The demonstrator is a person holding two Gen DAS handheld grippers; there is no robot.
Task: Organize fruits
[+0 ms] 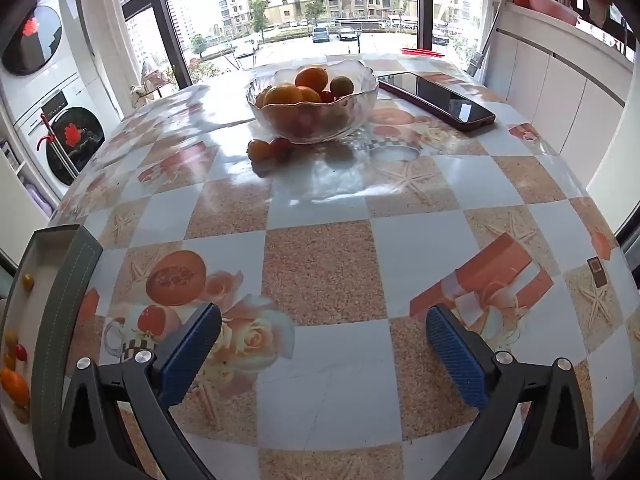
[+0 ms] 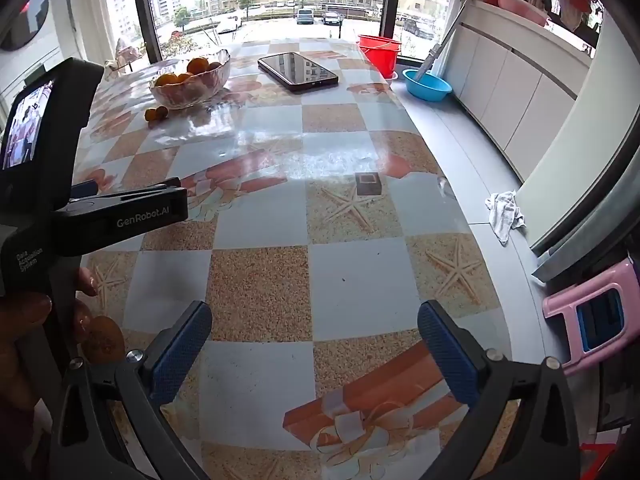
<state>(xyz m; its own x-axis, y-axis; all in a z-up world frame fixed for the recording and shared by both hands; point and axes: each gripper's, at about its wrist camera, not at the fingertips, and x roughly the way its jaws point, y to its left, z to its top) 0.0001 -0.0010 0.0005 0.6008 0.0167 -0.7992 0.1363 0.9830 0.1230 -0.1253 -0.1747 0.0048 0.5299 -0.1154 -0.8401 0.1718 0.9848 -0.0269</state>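
Observation:
A clear glass bowl (image 1: pixel 312 120) holding several oranges (image 1: pixel 311 78) stands at the far middle of the table; it also shows in the right wrist view (image 2: pixel 190 84). Small orange and red fruits (image 1: pixel 267 149) lie on the table just in front of the bowl, also seen in the right wrist view (image 2: pixel 156 113). A grey-rimmed white tray (image 1: pixel 60 292) at the left edge holds several small tomatoes (image 1: pixel 15 384). My left gripper (image 1: pixel 324 332) is open and empty, low over the near table. My right gripper (image 2: pixel 316 332) is open and empty. The left gripper body (image 2: pixel 60 208) shows at the right view's left.
A black phone (image 1: pixel 436 100) lies right of the bowl, also in the right wrist view (image 2: pixel 298 71). The table's right edge drops to a floor with a red bucket (image 2: pixel 379 50), blue basin (image 2: pixel 426 86), white rag (image 2: pixel 505 214) and pink stool (image 2: pixel 592 316). Washing machines (image 1: pixel 48 92) stand left.

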